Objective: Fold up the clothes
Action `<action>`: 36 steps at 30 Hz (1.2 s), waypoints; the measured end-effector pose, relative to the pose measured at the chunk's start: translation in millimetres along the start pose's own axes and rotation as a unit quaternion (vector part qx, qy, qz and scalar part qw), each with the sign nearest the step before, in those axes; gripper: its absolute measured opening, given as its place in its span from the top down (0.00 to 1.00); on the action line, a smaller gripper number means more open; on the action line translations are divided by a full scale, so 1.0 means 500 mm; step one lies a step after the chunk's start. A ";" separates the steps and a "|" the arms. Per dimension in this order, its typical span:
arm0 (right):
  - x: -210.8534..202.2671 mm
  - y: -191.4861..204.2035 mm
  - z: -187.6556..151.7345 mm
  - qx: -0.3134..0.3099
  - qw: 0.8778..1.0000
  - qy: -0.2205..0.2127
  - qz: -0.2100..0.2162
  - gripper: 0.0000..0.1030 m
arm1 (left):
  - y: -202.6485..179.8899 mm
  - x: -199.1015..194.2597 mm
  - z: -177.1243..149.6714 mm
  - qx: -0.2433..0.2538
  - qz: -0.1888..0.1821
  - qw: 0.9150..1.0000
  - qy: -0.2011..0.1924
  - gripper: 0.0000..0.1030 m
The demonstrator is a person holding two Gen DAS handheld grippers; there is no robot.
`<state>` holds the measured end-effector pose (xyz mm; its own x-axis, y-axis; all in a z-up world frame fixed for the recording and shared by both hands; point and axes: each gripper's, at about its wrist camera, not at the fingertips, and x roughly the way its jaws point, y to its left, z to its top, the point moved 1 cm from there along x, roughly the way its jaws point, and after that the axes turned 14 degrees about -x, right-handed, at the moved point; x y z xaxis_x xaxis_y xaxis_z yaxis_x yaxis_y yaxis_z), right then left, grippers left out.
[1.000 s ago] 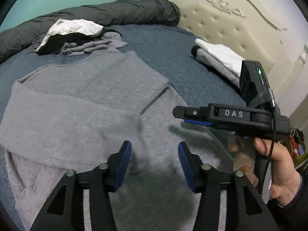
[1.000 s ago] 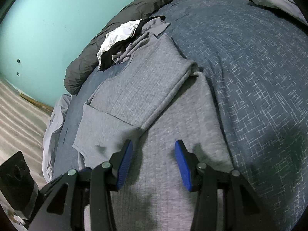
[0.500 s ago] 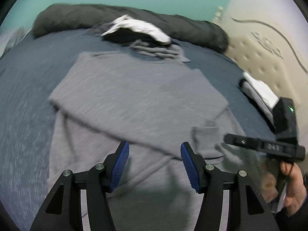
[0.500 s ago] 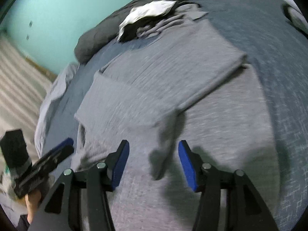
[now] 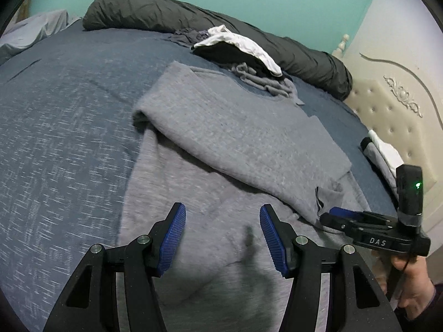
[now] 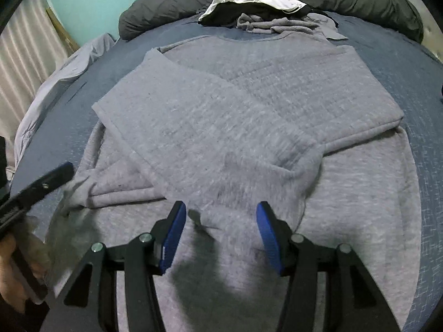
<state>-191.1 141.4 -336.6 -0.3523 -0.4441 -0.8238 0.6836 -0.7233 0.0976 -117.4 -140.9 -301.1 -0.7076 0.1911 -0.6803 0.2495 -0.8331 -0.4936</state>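
Note:
A grey sweatshirt [image 5: 238,138] lies flat on the blue bedspread [image 5: 61,127], both sleeves folded across its chest; it also fills the right wrist view [image 6: 249,116]. My left gripper [image 5: 223,233] is open and empty, a little above the sweatshirt's lower body. My right gripper [image 6: 218,233] is open and empty over the folded sleeve cuff near the hem. The right gripper also shows at the right edge of the left wrist view [image 5: 332,215]. The left gripper's tip shows at the left edge of the right wrist view [image 6: 55,174].
A pile of grey, black and white clothes [image 6: 260,8] lies beyond the sweatshirt's collar. A dark rolled duvet [image 5: 193,25] runs along the far edge. Folded clothes [image 5: 382,152] lie by the cream headboard [image 5: 393,105]. A light sheet [image 6: 58,74] hangs off the left side.
Both grippers swung to the left across the sweatshirt and drew back toward its hem. Both stayed open and empty. The sweatshirt has not moved.

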 end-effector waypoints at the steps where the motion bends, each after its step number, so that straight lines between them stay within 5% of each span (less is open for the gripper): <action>1: 0.000 -0.001 -0.001 0.001 1.000 0.000 -0.001 0.49 | 0.005 -0.002 0.004 -0.004 -0.002 1.000 -0.002 0.42; 7: -0.009 -0.029 -0.019 0.028 1.000 -0.003 -0.004 0.95 | 0.026 -0.010 0.019 -0.021 -0.005 1.000 -0.011 0.42; 20: -0.151 -0.103 -0.074 0.119 0.990 -0.055 -0.053 0.99 | 0.024 -0.026 0.030 -0.024 -0.013 0.999 -0.018 0.42; 25: -0.167 -0.136 -0.124 0.162 0.985 -0.039 -0.044 0.99 | 0.027 -0.025 0.029 -0.026 -0.012 0.999 -0.013 0.42; 29: -0.177 -0.179 -0.146 0.213 0.975 -0.059 0.004 0.96 | 0.030 -0.026 0.029 -0.027 -0.014 0.999 -0.012 0.42; 30: -0.176 -0.191 -0.146 0.223 0.972 -0.066 0.012 0.91 | 0.030 -0.026 0.029 -0.026 -0.013 1.000 -0.011 0.42; 32: -0.171 -0.209 -0.143 0.234 0.970 -0.064 0.010 0.56 | 0.031 -0.025 0.029 -0.028 -0.012 0.999 -0.010 0.42; 36: -0.143 -0.225 -0.129 0.234 0.972 -0.038 0.012 0.52 | 0.034 -0.026 0.032 -0.031 -0.011 0.999 -0.012 0.42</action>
<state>-201.6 289.0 -324.6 -0.3987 -0.4887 -0.7760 0.3338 -0.8655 0.3735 -114.6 -165.9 -292.0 -0.7283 0.1964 -0.6565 0.2735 -0.7952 -0.5412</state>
